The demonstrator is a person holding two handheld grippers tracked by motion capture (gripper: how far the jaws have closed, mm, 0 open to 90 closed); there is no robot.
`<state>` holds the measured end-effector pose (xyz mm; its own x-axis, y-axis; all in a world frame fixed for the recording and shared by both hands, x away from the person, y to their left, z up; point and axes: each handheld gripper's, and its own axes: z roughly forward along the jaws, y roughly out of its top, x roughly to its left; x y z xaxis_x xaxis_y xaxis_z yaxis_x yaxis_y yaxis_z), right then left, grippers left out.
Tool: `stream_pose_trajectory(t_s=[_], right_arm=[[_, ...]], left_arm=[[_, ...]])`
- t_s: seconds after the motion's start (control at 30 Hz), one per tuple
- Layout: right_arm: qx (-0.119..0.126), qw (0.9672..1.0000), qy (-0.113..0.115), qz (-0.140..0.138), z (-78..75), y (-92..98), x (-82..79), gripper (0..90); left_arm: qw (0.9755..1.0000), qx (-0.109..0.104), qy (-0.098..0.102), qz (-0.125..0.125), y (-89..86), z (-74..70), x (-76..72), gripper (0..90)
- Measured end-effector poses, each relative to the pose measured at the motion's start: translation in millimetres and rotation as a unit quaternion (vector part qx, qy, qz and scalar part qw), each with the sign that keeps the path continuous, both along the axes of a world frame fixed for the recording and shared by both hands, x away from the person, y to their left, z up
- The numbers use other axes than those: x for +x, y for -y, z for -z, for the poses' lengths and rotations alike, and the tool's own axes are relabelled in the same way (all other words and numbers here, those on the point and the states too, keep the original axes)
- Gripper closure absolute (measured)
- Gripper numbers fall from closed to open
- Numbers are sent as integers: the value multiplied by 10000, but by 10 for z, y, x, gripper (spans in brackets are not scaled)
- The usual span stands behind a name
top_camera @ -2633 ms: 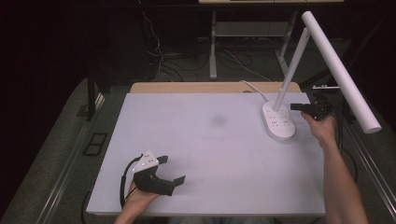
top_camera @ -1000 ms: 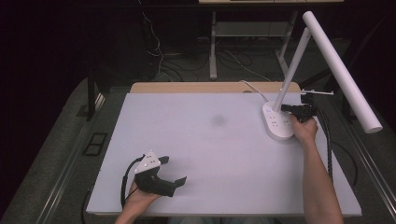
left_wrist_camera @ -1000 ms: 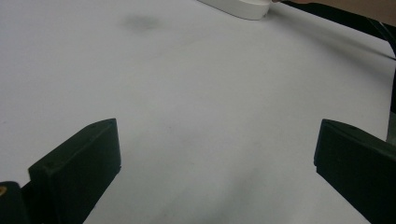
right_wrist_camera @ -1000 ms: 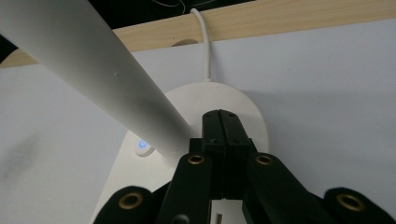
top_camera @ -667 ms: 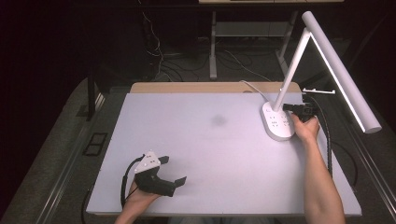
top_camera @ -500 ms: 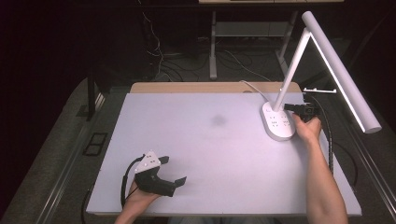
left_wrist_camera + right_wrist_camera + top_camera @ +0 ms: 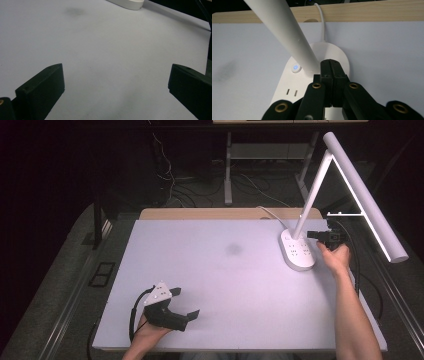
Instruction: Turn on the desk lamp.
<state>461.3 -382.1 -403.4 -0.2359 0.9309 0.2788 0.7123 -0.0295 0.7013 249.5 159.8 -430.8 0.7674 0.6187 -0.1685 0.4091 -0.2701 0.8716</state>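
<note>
Down at the near left corner of the pale lavender-white table top (image 7: 220, 285), my left gripper (image 7: 186, 302) has not budged across these last seconds. It rests on the surface, jaws spread wide with nothing between them, and the left gripper view (image 7: 115, 82) looks out over bare table.

Moving right past the faint dark smudge (image 7: 233, 249), we reach the white desk lamp with its oval plastic base (image 7: 297, 251), slanted round post (image 7: 284, 32) and long tube head (image 7: 360, 195), standing at the far right of the table.

Now the change. My right gripper (image 7: 315, 234) was off to the right of the base a couple of seconds back. It has since come in over the base's right edge and lifted a touch. Its jaws have stayed pressed flat together, gripping nothing (image 7: 331, 65). The tips hang just beside the post, near the round power button (image 7: 296, 67) but not on it.

That button glows blue, so I'd judge this is button-tapping work, with the closed tips serving as a poking finger. I can't tell whether the head is shining.

As for writing, there is a power symbol on the button and no brand I can read. Two socket slots (image 7: 292, 93) sit below it, and the base markings are too small to make out from the high view.
</note>
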Motion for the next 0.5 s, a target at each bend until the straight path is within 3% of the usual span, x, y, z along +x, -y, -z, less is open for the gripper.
stream_pose_trajectory(t_s=[0.5], right_arm=[[-152,9998,14,-126,-243,-116,-230,825]], left_arm=[[9999,-109,0,68,5,-14,-13,0]])
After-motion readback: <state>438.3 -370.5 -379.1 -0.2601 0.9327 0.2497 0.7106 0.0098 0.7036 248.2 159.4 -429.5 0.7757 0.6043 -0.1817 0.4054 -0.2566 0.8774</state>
